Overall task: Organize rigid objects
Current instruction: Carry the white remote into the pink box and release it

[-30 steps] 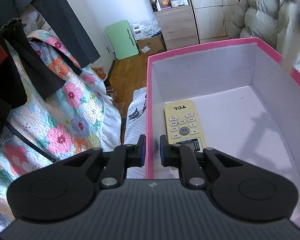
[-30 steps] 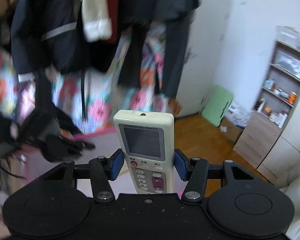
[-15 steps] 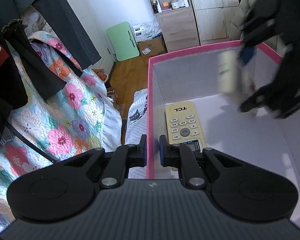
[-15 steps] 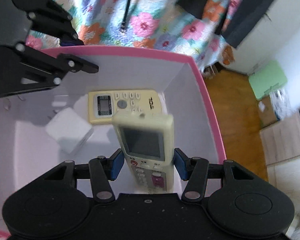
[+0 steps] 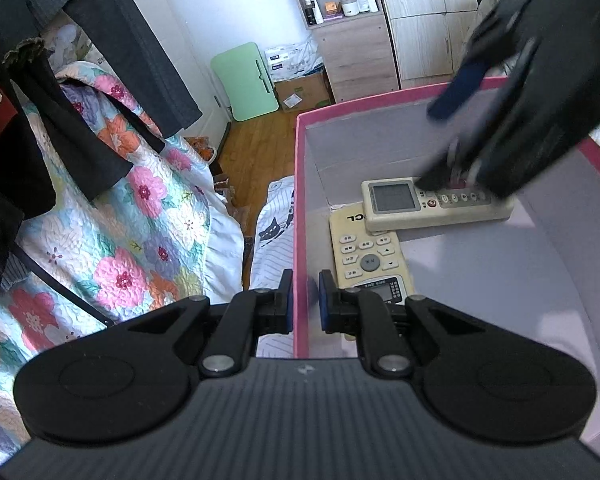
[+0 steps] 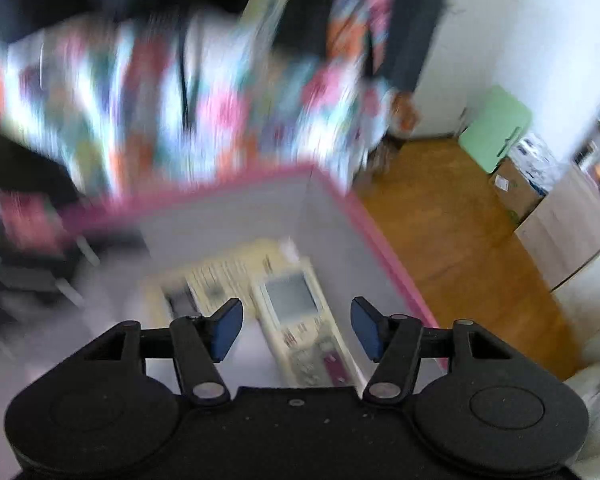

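Observation:
A pink-rimmed box [image 5: 300,208] with a pale inside holds two remotes. A yellow TCL remote [image 5: 366,256] lies along the left wall. A cream remote with a grey screen [image 5: 432,204] lies across its far end. My left gripper [image 5: 304,300] is shut on the box's left wall. My right gripper [image 6: 296,328] is open just above the cream remote [image 6: 304,324], which lies loose in the box [image 6: 380,236]. In the left wrist view the right gripper [image 5: 512,92] hangs blurred over the cream remote.
A flowered quilt [image 5: 132,240] and hanging dark clothes [image 5: 40,128] are left of the box. Wooden floor [image 5: 256,152], a green folded table [image 5: 244,76], a cardboard box [image 5: 304,90] and a wooden cabinet [image 5: 356,52] lie beyond.
My right gripper lowered the cream remote into the box, opened and let it go; it now lies across the yellow remote's end. The left gripper has kept its hold on the wall.

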`<action>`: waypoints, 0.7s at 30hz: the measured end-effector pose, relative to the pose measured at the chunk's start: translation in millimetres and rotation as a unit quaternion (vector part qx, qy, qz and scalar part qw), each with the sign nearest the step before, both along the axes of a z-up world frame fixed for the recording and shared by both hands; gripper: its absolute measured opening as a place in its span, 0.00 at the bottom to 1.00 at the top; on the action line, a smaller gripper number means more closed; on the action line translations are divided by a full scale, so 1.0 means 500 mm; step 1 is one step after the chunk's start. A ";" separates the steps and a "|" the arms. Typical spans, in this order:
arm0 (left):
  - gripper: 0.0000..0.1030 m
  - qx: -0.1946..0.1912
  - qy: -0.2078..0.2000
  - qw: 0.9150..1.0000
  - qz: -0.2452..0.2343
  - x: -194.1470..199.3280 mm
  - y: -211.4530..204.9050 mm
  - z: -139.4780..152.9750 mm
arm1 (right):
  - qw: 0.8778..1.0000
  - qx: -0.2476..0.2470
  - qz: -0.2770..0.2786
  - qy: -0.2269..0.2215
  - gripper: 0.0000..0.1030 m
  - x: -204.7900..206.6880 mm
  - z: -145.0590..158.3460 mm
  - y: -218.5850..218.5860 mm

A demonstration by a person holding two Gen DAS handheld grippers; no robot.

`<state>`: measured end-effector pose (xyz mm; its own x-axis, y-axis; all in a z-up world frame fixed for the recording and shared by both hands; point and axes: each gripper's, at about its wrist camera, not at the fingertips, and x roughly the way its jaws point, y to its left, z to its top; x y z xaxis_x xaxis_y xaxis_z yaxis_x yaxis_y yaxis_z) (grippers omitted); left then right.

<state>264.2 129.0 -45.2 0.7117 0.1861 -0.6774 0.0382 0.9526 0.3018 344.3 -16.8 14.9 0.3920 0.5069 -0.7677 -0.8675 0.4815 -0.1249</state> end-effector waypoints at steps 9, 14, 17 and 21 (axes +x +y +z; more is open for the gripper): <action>0.12 0.014 0.009 1.000 -0.005 0.003 -0.007 0.001 | 0.990 0.112 -0.087 -0.029 0.74 -0.139 0.089 -0.164; 0.12 0.032 0.018 0.999 -0.010 0.004 -0.017 0.001 | 0.983 0.129 -0.129 -0.012 0.74 -0.216 0.074 -0.258; 0.12 0.024 0.012 1.000 -0.006 0.005 -0.018 0.012 | 0.978 0.135 -0.160 -0.009 0.75 -0.256 0.050 -0.302; 0.13 0.003 -0.005 1.000 0.007 0.006 -0.015 0.026 | 0.970 0.137 -0.203 0.005 0.75 -0.304 0.008 -0.374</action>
<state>267.5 121.3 -32.1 0.7158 0.1995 -0.6692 0.0222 0.9514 0.3073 192.3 -203.9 19.0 0.5955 0.4984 -0.6301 -0.6003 0.7973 0.0633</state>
